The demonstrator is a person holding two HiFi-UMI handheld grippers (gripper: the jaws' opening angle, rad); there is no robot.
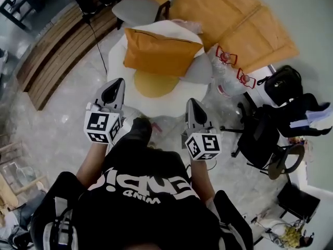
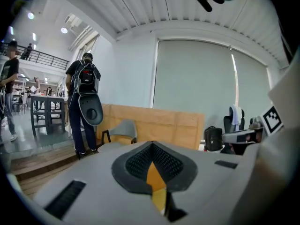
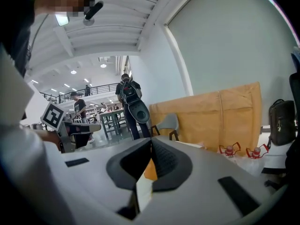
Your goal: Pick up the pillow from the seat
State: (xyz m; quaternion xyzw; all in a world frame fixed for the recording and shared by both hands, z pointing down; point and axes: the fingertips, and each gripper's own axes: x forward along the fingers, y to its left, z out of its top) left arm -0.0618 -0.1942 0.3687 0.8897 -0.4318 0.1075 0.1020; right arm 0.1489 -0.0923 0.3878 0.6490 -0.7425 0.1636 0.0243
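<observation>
An orange pillow (image 1: 160,51) lies on a white egg-shaped seat (image 1: 122,43) with a yellow round patch (image 1: 155,84) in its middle. My left gripper (image 1: 113,89) hovers shut and empty near the seat's front left edge, short of the pillow. My right gripper (image 1: 194,107) is shut and empty near the seat's front right edge. Through the slit between the left gripper's (image 2: 152,144) closed jaws a sliver of the orange pillow (image 2: 154,175) shows. The same orange (image 3: 150,170) shows past the right gripper's (image 3: 151,142) jaws.
A grey chair (image 1: 139,7) and a tan board (image 1: 234,22) stand behind the seat. Clear bags with red handles (image 1: 229,69) lie at its right. Black office chairs (image 1: 268,134) and a bag (image 1: 283,82) crowd the right side. A person with a backpack (image 2: 84,102) stands beyond.
</observation>
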